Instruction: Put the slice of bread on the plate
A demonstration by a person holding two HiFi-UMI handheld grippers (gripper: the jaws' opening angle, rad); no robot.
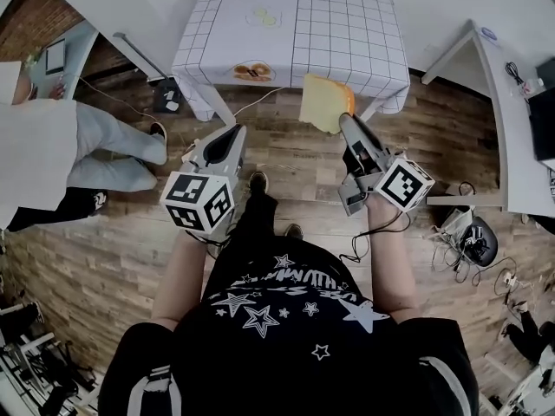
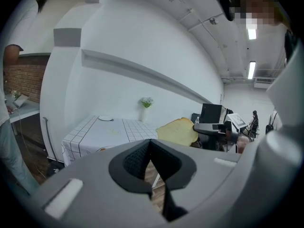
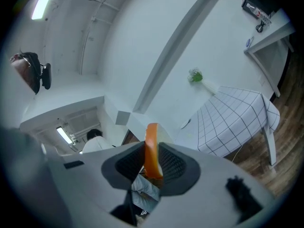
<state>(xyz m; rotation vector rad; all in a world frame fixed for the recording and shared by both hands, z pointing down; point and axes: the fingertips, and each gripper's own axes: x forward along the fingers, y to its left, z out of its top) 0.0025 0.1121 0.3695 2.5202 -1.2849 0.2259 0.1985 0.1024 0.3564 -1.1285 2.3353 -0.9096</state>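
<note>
Gripping a slice of bread [image 1: 323, 102] by one edge, the right gripper [image 1: 345, 121] has its jaws pressed on the crust. It holds the slice in the air at the near edge of the checked table [image 1: 347, 33], above the wooden floor [image 1: 286, 163]. The left gripper [image 1: 234, 133] hangs beside it, jaws together and empty. A white plate [image 2: 105, 118] sits at the table's far end.
</note>
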